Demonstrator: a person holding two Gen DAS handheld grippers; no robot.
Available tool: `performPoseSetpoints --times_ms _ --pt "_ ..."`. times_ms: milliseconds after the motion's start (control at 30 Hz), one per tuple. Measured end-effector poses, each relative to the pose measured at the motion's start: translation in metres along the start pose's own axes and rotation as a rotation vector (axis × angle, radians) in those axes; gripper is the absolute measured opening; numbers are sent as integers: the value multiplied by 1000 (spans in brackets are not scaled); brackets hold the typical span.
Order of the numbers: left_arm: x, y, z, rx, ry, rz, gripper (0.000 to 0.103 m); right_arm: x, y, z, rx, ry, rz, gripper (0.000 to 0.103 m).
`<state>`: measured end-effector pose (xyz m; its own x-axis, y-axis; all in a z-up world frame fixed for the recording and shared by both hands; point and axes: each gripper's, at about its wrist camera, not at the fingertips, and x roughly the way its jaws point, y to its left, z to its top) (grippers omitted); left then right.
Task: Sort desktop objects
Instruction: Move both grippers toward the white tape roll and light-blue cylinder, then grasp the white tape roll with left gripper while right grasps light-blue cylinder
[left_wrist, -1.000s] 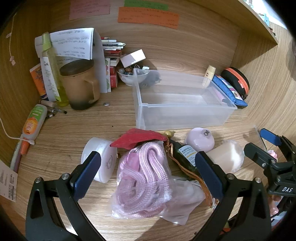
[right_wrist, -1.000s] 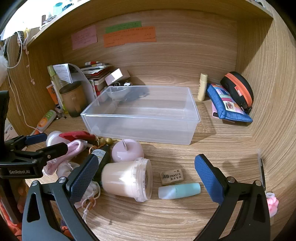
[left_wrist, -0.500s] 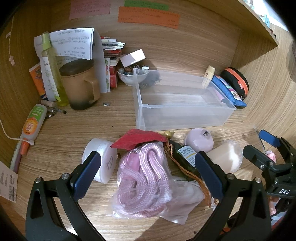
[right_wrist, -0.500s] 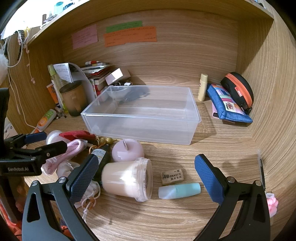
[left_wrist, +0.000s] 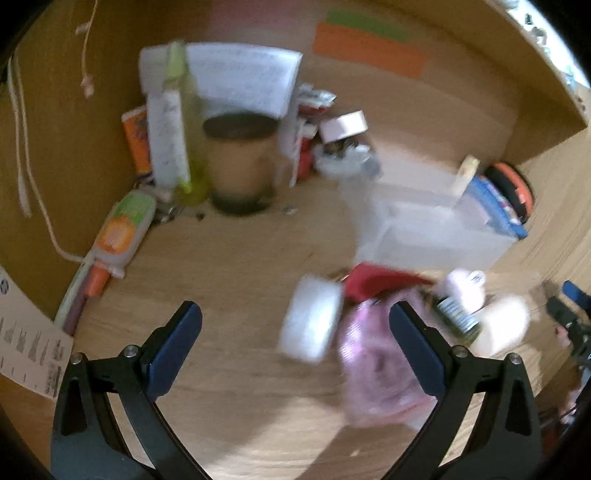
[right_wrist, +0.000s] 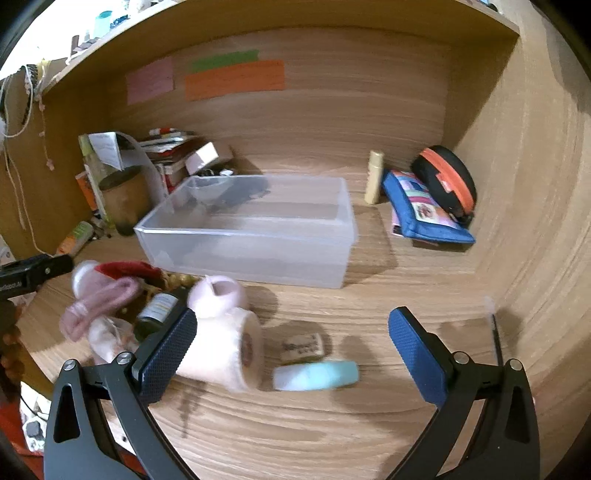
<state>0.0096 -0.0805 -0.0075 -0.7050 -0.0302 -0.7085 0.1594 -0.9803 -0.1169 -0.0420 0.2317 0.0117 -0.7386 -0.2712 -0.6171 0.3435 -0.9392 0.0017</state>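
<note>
1. Looking at the clear bin (right_wrist: 251, 236) first: empty as far as I can see, at the middle of the desk (right_wrist: 332, 435), its long side running left-right just beyond the clutter.
2. The pile sits in front of the bin: bagged pink rope (left_wrist: 373, 365), white round tub (left_wrist: 310, 325), red cloth (left_wrist: 373, 284), dark bottle (right_wrist: 157, 312).
3. The jar (right_wrist: 225, 350) lies on its side, long axis left-right, lid toward the right, touching my right gripper's (right_wrist: 291, 347) left finger line.
4. The mint tube (right_wrist: 317, 374) and eraser (right_wrist: 303, 345) lie between the right fingers, tube axis left-right across the jaws. That arm is nearer.
5. My left gripper (left_wrist: 295, 343) is spread wide and empty; the pile lies off to its right, blurred.
6. The right gripper is also spread wide, holding nothing.
</note>
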Motion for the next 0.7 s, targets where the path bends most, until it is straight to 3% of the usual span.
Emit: performPoseSetpoints --times_ms 233,300,367,633,700 --pt "19 12 -11 -19 72 -38 100 6 -20 -16 29 65 -19 103" --pt "25 8 -12 -10 92 -45 79 8 -22 -22 24 82 -33 103" --pt "35 5 -11 5 128 -68 73 13 -23 -28 19 108 -35 102" --pt "49 -1 -5 25 126 -40 73 33 -25 -40 16 168 -15 102" --pt "52 -2 -4 26 128 -36 67 39 -22 -40 5 176 -21 100"
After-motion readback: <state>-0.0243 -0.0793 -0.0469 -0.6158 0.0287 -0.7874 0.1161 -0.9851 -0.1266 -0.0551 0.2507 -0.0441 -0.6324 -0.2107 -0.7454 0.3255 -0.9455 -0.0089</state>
